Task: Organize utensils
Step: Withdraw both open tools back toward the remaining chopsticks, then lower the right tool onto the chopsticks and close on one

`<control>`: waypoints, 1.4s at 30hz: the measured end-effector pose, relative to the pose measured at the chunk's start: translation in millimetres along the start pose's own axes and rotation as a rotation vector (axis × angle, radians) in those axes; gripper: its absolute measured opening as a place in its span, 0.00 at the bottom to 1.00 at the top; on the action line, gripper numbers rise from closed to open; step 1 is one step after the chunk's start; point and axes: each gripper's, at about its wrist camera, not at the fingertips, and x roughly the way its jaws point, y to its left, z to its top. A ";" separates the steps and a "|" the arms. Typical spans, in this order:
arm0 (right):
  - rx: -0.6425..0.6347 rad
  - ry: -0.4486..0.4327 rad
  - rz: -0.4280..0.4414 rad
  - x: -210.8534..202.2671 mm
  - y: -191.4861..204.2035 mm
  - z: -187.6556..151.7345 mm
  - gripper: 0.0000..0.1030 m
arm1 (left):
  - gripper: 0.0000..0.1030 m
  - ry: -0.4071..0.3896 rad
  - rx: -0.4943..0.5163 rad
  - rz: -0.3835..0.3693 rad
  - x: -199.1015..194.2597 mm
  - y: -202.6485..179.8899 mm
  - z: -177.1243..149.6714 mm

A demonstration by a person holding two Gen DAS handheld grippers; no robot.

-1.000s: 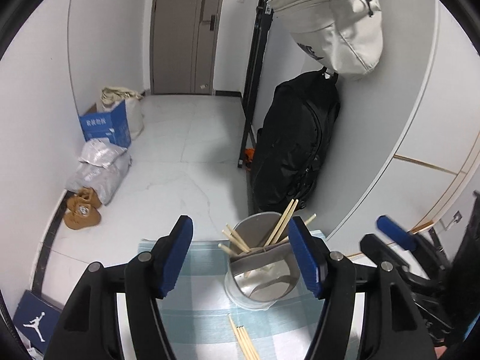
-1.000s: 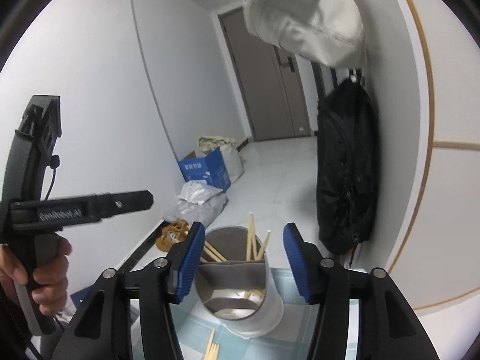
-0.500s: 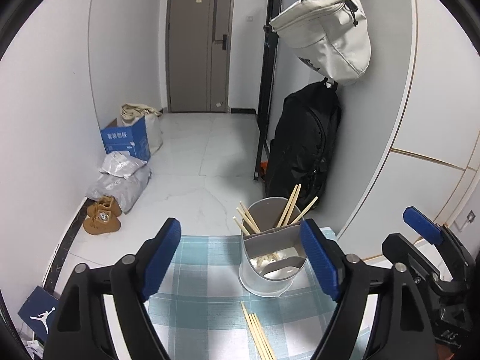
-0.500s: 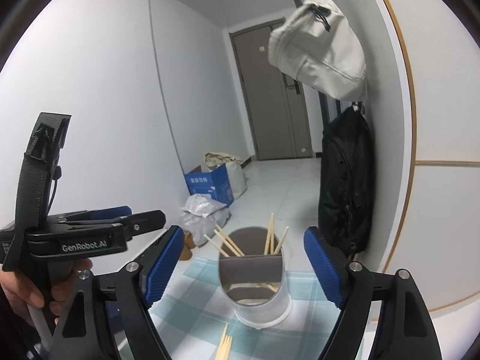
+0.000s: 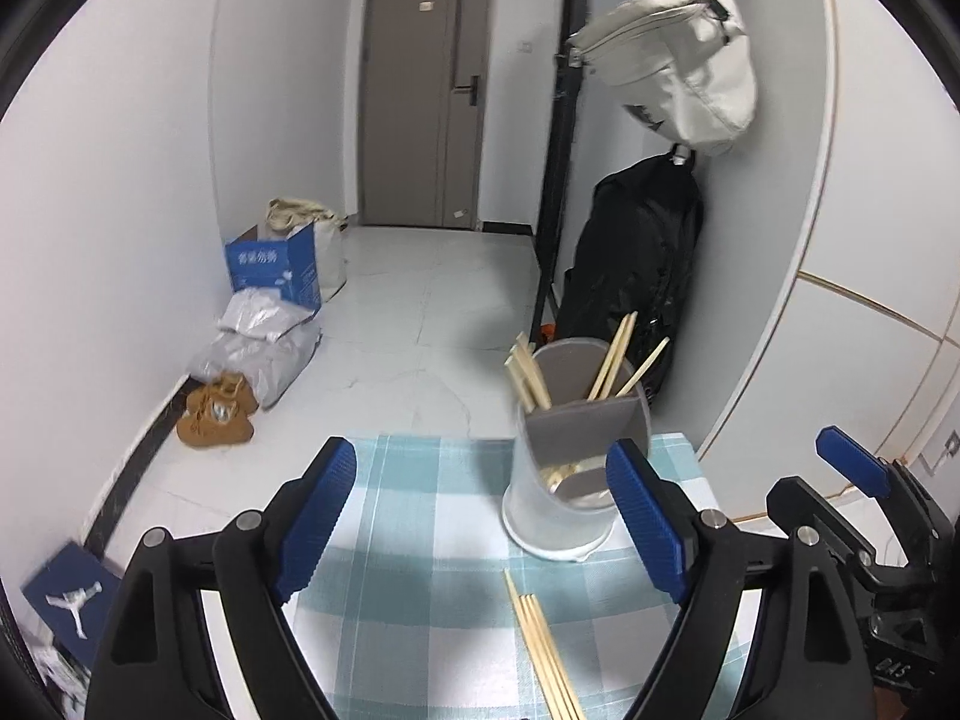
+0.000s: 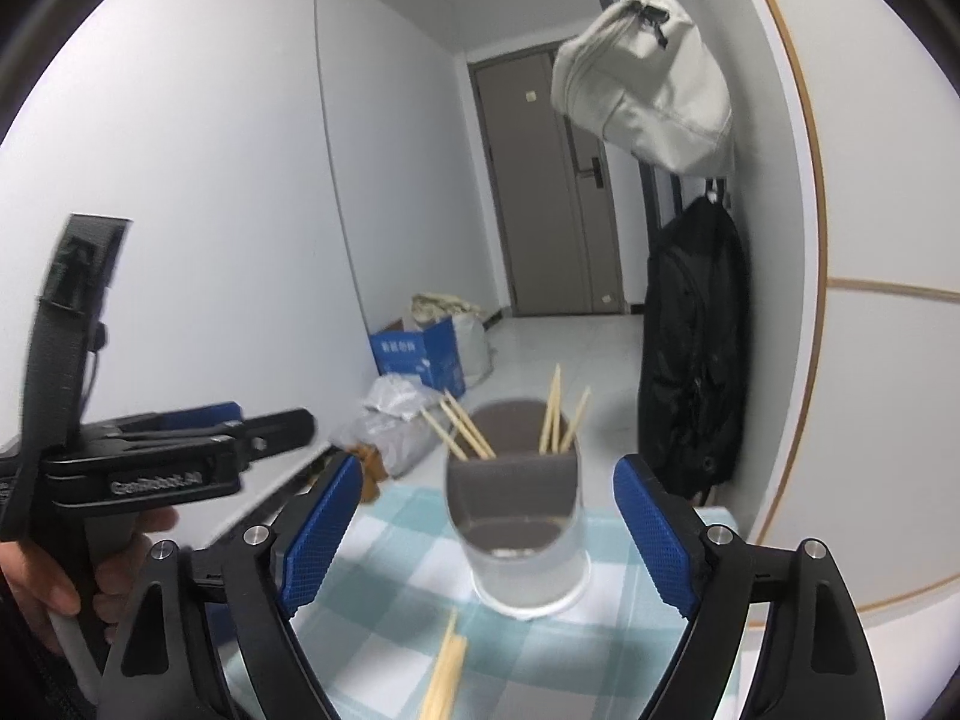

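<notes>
A translucent utensil holder with a grey insert stands at the far right of the checked tablecloth; several wooden chopsticks stick out of it. It also shows in the right wrist view. A small bundle of loose chopsticks lies on the cloth in front of it, also seen in the right wrist view. My left gripper is open and empty, above the cloth short of the holder. My right gripper is open and empty, facing the holder.
The table's far edge drops to a white floor. A black backpack and a white bag hang on the right wall. A blue box, grey bags and brown shoes lie along the left wall.
Both grippers have drawn back from the holder and opened wider. The holder and loose chopsticks stay in place.
</notes>
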 end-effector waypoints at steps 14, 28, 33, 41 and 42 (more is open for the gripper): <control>-0.003 0.231 -0.006 49.7 1.4 -51.6 0.88 | 0.80 0.132 -0.140 0.052 49.0 37.6 -47.8; 0.026 0.556 -0.009 116.7 2.0 -107.9 0.76 | 0.80 0.196 -0.198 0.080 61.2 69.6 -48.2; -0.028 0.634 0.009 135.4 13.8 -121.2 0.59 | 0.80 0.216 -0.199 0.090 64.9 74.2 -51.0; -0.121 0.738 -0.032 153.5 19.0 -139.6 0.33 | 0.80 0.221 -0.224 0.066 62.0 80.6 -46.2; -0.130 0.733 -0.029 152.6 20.2 -139.5 0.32 | 0.80 0.223 -0.225 0.063 61.9 81.0 -45.8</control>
